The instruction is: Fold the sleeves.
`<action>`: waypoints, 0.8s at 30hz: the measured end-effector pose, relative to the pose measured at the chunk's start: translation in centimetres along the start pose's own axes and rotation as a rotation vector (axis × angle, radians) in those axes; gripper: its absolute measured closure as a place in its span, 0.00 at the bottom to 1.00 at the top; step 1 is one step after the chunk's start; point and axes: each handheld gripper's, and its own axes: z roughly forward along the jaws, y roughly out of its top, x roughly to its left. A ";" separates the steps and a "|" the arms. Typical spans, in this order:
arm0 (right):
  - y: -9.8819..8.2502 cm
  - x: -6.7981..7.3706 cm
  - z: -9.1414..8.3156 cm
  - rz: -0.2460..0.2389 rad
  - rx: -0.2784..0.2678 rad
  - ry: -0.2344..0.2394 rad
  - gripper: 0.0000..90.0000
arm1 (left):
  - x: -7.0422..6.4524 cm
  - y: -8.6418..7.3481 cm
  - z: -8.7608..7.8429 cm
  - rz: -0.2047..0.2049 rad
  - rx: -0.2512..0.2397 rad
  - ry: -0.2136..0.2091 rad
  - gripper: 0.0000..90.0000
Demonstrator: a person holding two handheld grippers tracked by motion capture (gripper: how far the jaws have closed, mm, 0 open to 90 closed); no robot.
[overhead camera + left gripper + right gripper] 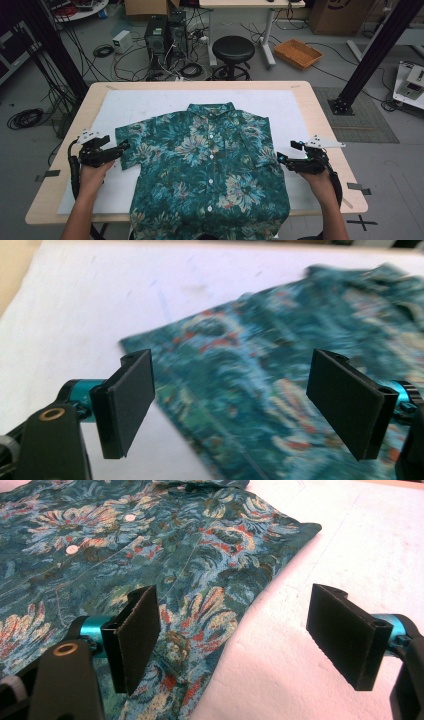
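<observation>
A teal floral short-sleeved shirt [210, 165] lies spread flat, buttoned front up, on a white sheet [145, 107] that covers the wooden table [320, 120], its collar toward the far edge and its hem hanging over the near edge between the person's forearms. The left gripper [121, 148] sits at the shirt's left sleeve, its tips just at the sleeve's outer edge in the high view. In the left gripper view its two black jaws stand wide apart with nothing between the pads; the blurred sleeve cloth lies ahead of and beneath them, reaching from just inside the left jaw across under the right jaw, while bare white sheet lies past the left jaw. Whether the tips touch the cloth cannot be told. The right gripper [287, 154] is held at the shirt's right side, just beyond the right sleeve. Its jaws are also spread wide and hold nothing: in the right gripper view the left jaw hangs over the patterned cloth near the sleeve's edge and the right jaw over plain white sheet, with the sleeve's edge running between the two. A white button [72, 549] of the shirt front shows farther ahead, to that gripper's left.
</observation>
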 end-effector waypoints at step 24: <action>-0.3 0.0 0.4 0.011 0.017 0.004 0.24 | -0.8 -0.1 3.2 0.115 0.173 0.101 0.69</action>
